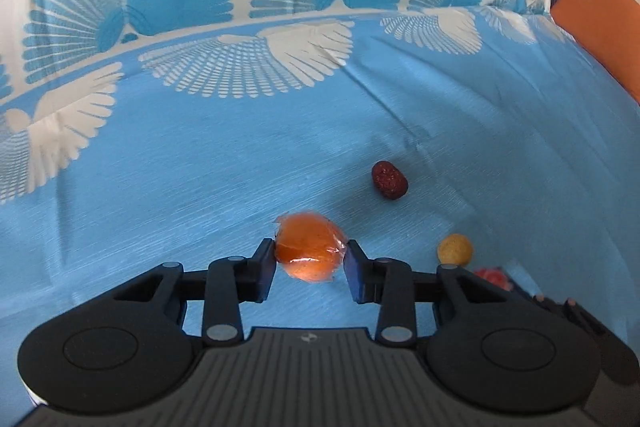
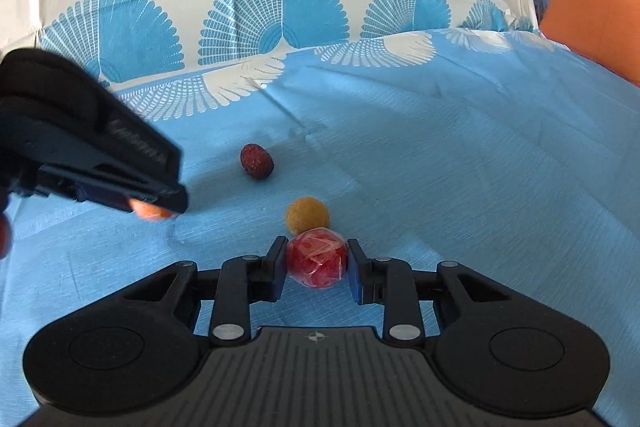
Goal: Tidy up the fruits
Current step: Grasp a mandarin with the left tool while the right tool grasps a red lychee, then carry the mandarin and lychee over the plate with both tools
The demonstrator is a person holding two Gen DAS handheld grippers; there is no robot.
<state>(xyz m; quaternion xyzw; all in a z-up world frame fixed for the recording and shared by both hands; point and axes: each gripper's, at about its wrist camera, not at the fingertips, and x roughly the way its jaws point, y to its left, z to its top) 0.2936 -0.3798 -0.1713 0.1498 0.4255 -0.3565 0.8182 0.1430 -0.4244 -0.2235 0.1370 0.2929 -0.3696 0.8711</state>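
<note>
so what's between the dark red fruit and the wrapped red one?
The yellow fruit, in the right wrist view, roughly between dark red fruit and wrapped red fruit.

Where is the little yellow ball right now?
In the right wrist view the yellow ball sits on the blue tablecloth, just behind the wrapped red fruit held in the right gripper, with the dark red fruit farther back.
</note>
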